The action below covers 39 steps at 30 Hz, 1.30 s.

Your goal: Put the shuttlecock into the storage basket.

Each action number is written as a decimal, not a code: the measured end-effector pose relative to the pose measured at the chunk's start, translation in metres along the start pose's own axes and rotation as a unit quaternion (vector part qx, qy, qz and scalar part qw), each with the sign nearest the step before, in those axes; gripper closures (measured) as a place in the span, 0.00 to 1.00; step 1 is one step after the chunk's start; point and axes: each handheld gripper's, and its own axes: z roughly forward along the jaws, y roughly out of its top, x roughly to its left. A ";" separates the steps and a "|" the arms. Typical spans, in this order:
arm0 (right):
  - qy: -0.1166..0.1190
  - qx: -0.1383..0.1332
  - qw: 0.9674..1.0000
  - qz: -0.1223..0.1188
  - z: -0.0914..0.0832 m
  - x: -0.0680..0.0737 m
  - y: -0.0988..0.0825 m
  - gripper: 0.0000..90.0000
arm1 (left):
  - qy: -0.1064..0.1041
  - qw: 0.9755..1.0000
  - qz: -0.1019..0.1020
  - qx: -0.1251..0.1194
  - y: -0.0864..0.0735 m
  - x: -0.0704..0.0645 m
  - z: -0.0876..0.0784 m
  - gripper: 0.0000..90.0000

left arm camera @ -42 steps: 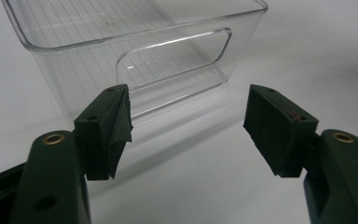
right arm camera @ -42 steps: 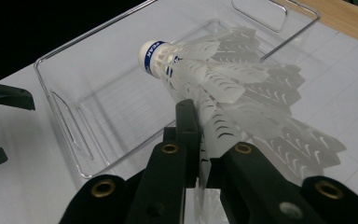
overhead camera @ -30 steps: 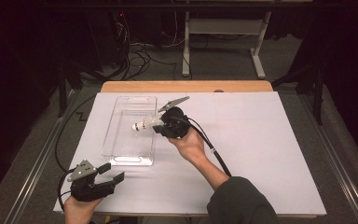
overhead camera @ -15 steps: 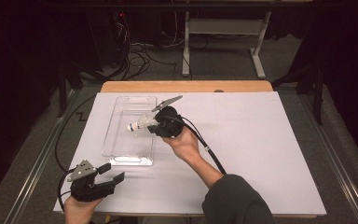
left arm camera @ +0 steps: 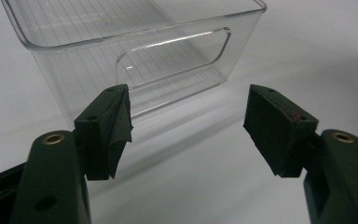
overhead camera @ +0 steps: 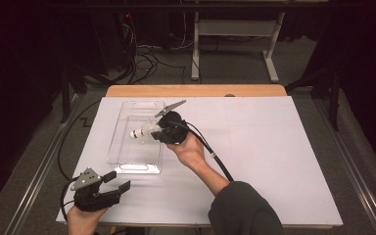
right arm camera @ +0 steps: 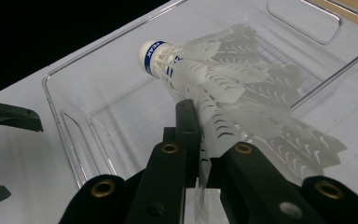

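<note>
A white feather shuttlecock (right arm camera: 200, 77) with a blue band round its cork hangs over the clear plastic bin (overhead camera: 127, 161). My right gripper (overhead camera: 157, 131) is shut on its feather skirt, with the cork (overhead camera: 135, 133) pointing left over the bin's inside. In the right gripper view the jaws pinch the feathers (right arm camera: 205, 140) and the bin (right arm camera: 70, 135) lies below. My left gripper (overhead camera: 118, 182) rests at the table's front left, open, nothing between its pads (left arm camera: 114, 126). The bin's near end with its handle cut-out (left arm camera: 177, 60) lies just ahead of it.
White paper (overhead camera: 274, 156) covers the table, with a strip of wood (overhead camera: 196, 91) showing at the far edge. Cables trail off both grippers. Beyond the table are a dark floor, loose wires and a white frame leg (overhead camera: 271, 54).
My right hand has carried the shuttlecock a little to the left, further over the bin. The left gripper has stayed where it was.
</note>
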 end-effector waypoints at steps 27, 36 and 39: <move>0.006 0.010 1.000 0.001 0.025 0.010 0.008 0.99 | -0.001 1.000 -0.001 0.000 0.000 0.000 0.000 0.36; 0.007 0.016 1.000 0.000 0.030 0.011 0.010 0.99 | -0.002 1.000 -0.001 0.000 0.000 0.000 0.000 0.36; 0.008 0.019 1.000 -0.001 0.033 0.012 0.010 0.99 | -0.002 1.000 -0.001 0.000 0.000 0.000 0.000 0.36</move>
